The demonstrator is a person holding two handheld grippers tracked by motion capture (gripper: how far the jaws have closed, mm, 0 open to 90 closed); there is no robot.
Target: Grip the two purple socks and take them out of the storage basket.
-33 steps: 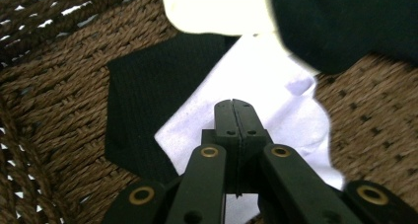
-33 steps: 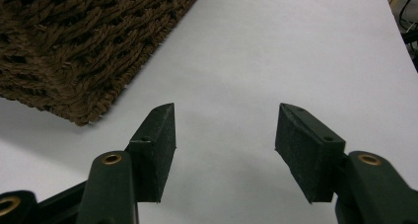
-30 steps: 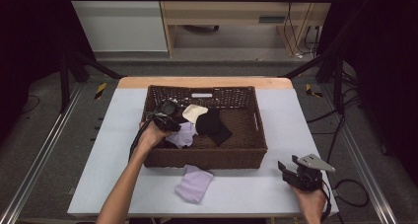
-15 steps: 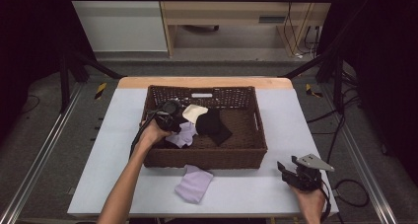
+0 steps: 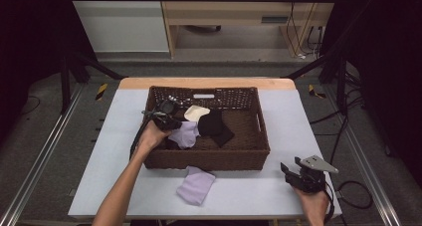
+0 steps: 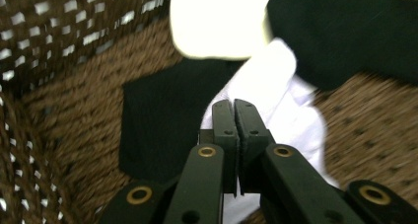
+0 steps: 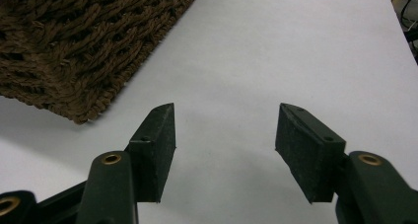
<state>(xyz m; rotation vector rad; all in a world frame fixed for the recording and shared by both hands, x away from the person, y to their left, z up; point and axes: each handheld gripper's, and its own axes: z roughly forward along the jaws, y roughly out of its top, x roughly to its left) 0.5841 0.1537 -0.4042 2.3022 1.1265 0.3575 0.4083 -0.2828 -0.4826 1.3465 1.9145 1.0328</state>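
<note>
The white table (image 5: 278,136) fills the middle of the high view, and the brown wicker basket (image 5: 259,131) sits at its centre. Inside the basket lie a black cloth (image 5: 215,126), a cream cloth (image 5: 195,112) and, left of centre, a lavender cloth (image 5: 185,134). A second lavender cloth (image 5: 195,185) lies on the table, just below the basket's near wall.

The left gripper (image 6: 235,116) reaches into the basket's left half; its jaws have just been closing and now meet tip to tip on a fold of the lavender cloth (image 6: 286,110), seen at the centre of the left gripper view.

The step looks like lifting this cloth out. Done well, that means raising it straight up until the hem clears the basket wall, keeping the pinch tight, and watching that the black cloth is not dragged along.

The right gripper (image 7: 224,130) rests at the lower right of the high view, jaws wide apart and empty above bare table.
</note>
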